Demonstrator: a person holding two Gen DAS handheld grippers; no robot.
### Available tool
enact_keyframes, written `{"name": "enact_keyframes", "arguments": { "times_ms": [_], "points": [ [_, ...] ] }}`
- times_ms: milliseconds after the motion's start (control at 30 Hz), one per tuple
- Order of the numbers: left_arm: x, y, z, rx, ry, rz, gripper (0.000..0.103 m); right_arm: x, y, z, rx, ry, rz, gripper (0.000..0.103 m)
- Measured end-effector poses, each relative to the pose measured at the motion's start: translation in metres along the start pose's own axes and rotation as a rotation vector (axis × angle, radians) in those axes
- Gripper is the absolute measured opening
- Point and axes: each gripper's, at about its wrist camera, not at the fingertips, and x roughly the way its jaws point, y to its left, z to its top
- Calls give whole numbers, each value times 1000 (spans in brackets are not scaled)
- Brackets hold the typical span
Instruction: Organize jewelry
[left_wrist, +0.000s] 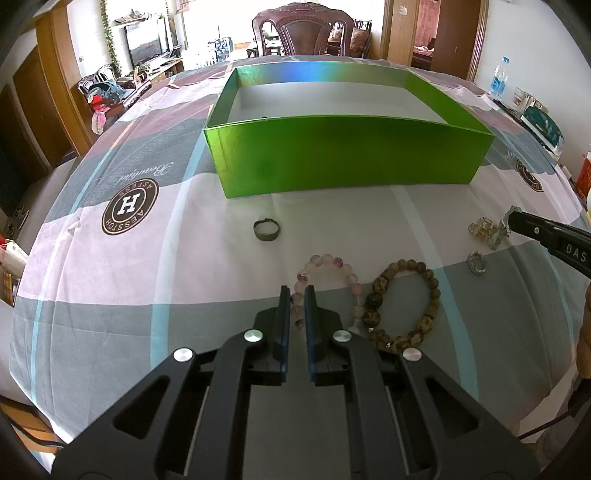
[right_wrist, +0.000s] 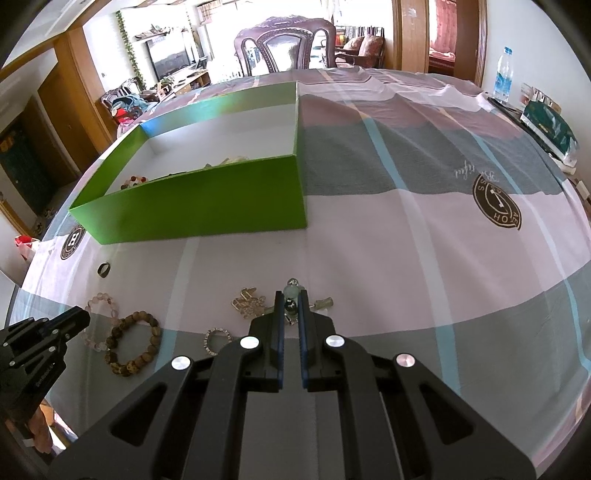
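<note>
A green box (left_wrist: 347, 151) stands open on the table; it also shows in the right wrist view (right_wrist: 199, 206), with several pieces of jewelry inside. My left gripper (left_wrist: 297, 291) is shut on the pink bead bracelet (left_wrist: 328, 264), which lies on the cloth beside a brown bead bracelet (left_wrist: 406, 302). My right gripper (right_wrist: 289, 295) is shut on a pale green bead ornament (right_wrist: 291, 290), low over the cloth. A dark ring (left_wrist: 266, 229), a silver ring (left_wrist: 475, 263) and a gold clasp piece (left_wrist: 480, 228) lie loose on the cloth.
The table has a striped grey, pink and white cloth (left_wrist: 147, 280). A carved wooden chair (left_wrist: 301, 33) stands behind the box. A water bottle (right_wrist: 503, 75) and a dark green box (right_wrist: 550, 125) are at the far right edge.
</note>
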Motion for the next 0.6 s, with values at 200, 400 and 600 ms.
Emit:
{"name": "enact_keyframes", "arguments": {
  "times_ms": [200,400,600],
  "points": [
    [-1,0,-1,-1,3,0,8,0,0,0,0,0,2,7],
    [-1,0,-1,-1,2,-1,8,-1,1,0,0,-2,2,7],
    [-7,1,2,-7,-15,-3,8,-5,5,2,-7,-16,4,7]
  ]
}}
